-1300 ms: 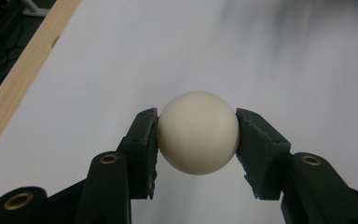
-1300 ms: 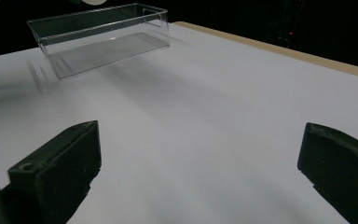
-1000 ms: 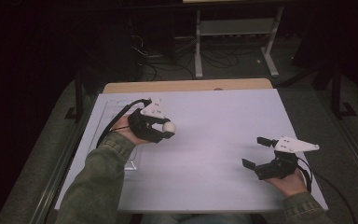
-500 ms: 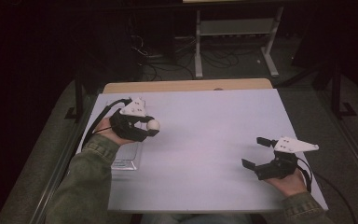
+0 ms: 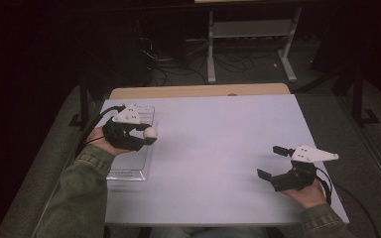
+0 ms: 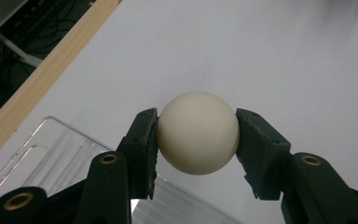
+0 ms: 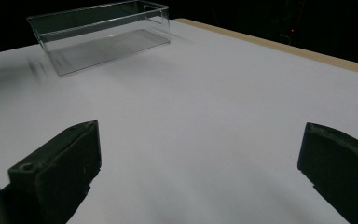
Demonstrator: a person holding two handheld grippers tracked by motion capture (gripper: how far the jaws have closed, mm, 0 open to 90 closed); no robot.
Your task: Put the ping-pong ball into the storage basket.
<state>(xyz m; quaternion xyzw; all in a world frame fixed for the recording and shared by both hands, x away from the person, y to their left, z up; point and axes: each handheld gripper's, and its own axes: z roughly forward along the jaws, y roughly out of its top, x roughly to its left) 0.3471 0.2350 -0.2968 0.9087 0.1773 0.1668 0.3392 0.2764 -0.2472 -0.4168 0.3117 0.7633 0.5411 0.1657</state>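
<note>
With the left hand-held gripper (image 6: pixel 196 135) clamped on the smooth ball (image 6: pixel 198 132) only at its sides, it could slip out short of the clear tray (image 5: pixel 141 148), while the right hand-held gripper (image 5: pixel 273 162) sits apart, empty.

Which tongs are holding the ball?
The left tongs, over by the clear tray. They are squeezed shut on the white ball. The right tongs hang wide open with nothing between them.

light: dim room, bright white table (image 5: pixel 218 144) | blur: left edge of right gripper view (smeared) | glare: none
</note>
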